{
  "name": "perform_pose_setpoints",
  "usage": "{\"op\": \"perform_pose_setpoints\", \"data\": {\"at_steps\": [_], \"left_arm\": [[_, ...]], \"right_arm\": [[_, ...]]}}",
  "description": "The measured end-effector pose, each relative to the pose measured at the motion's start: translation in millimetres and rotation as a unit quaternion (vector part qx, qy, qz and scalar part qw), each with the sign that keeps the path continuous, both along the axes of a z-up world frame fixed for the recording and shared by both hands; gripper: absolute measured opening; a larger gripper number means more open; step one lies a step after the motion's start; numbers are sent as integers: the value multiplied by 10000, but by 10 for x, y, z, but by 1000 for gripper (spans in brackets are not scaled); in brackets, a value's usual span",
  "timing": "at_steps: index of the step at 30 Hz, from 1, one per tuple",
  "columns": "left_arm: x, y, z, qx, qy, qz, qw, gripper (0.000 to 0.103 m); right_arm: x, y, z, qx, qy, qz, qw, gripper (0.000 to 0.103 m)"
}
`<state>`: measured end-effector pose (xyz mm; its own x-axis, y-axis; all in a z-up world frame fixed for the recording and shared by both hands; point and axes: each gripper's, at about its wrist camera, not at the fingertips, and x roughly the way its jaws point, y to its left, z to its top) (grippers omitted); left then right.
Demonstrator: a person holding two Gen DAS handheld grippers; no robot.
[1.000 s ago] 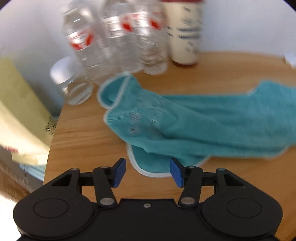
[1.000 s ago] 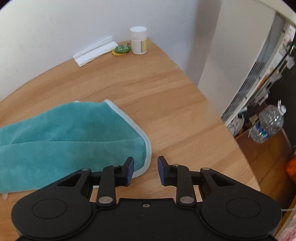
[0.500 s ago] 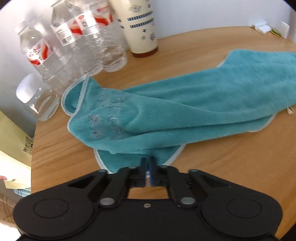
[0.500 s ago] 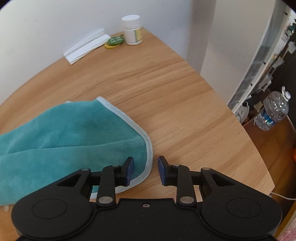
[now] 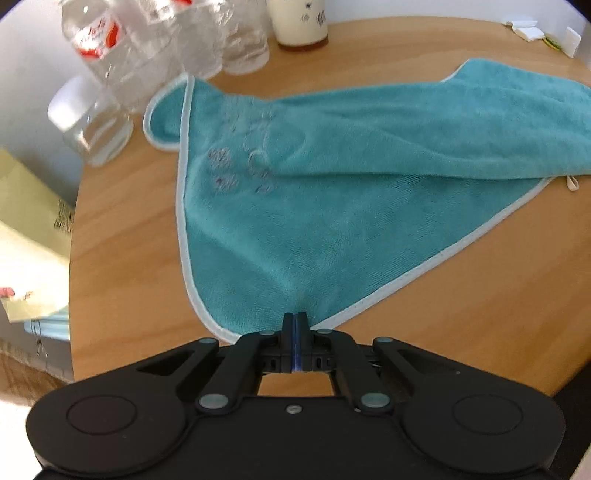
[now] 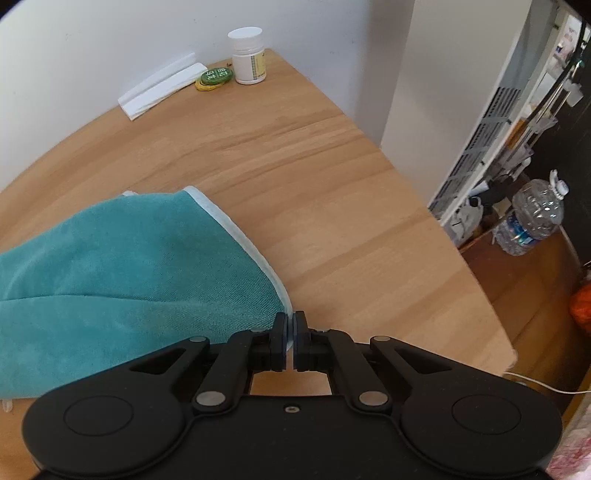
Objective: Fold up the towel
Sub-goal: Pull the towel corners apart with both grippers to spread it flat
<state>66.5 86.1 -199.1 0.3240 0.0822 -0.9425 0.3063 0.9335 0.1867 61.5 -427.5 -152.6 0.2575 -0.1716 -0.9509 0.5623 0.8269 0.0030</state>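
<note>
A teal towel (image 5: 332,184) with pale piping lies crumpled on the round wooden table (image 5: 122,258). My left gripper (image 5: 294,325) is shut on the towel's near corner, and that corner is drawn out toward me in a stretched triangle. In the right wrist view the towel (image 6: 122,273) fills the left half, and my right gripper (image 6: 290,325) is shut on its white-edged near corner. The far part of the towel stays bunched in a long fold.
Several clear water bottles (image 5: 155,48) and a cream container (image 5: 299,22) stand at the table's far left. A white pill bottle (image 6: 248,55), a green disc (image 6: 217,75) and a white paper strip (image 6: 162,86) lie by the wall. The table edge (image 6: 491,306) drops off at the right.
Both grippers went from open to shut on towel corners, the left one first and the right one just now. The left gripper has pulled its corner toward me, spreading the cloth.
</note>
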Motion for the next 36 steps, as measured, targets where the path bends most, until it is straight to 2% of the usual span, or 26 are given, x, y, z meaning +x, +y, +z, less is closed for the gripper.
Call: {"op": "perform_pose_setpoints", "data": {"at_steps": [5, 7, 10, 11, 13, 14, 15, 20, 23, 26, 28, 29, 30, 31, 36], "left_arm": [[-103, 120, 25, -29, 254, 137, 9996, 0], [-105, 162, 84, -114, 109, 245, 9996, 0], [-38, 234, 184, -381, -132, 479, 9980, 4], [-11, 248, 202, -447, -182, 532, 9974, 8], [51, 275, 239, -621, -280, 621, 9957, 26], [66, 282, 248, -745, -306, 635, 9947, 46], [82, 288, 258, -868, -332, 649, 9936, 51], [150, 293, 188, -976, -253, 840, 9913, 51], [198, 305, 67, -880, -145, 978, 9912, 51], [192, 263, 15, -848, -159, 936, 9919, 55], [189, 244, 11, -857, -200, 898, 9921, 54], [189, 239, 12, -863, -221, 887, 9921, 43], [187, 224, 19, -871, -255, 849, 9923, 14], [186, 192, 30, -858, -293, 791, 9927, 5], [206, 85, 26, -623, -276, 811, 9944, 3]], "right_arm": [[-70, 47, 108, 176, 59, 14, 9998, 2], [-79, 55, 192, 435, -69, -8, 9990, 2], [-62, 74, 223, 401, -131, 15, 9991, 2], [-53, 54, 213, 488, -183, -29, 9986, 2], [-24, 67, 156, 499, -100, 11, 9987, 2], [-22, 76, 144, 512, -85, 15, 9986, 2], [-14, 93, 85, 575, 0, 34, 9983, 2], [-17, 155, 26, 662, 35, 68, 9978, 2], [6, 175, 5, 729, 43, 93, 9973, 2], [25, 188, -10, 742, 66, 109, 9972, 2], [37, 201, -22, 746, 71, 140, 9971, 2], [43, 207, -28, 752, 71, 152, 9970, 2], [49, 210, -33, 750, 67, 154, 9970, 2], [52, 214, -29, 761, 43, 156, 9970, 2], [92, 229, 48, 784, -127, 217, 9966, 2]]}}
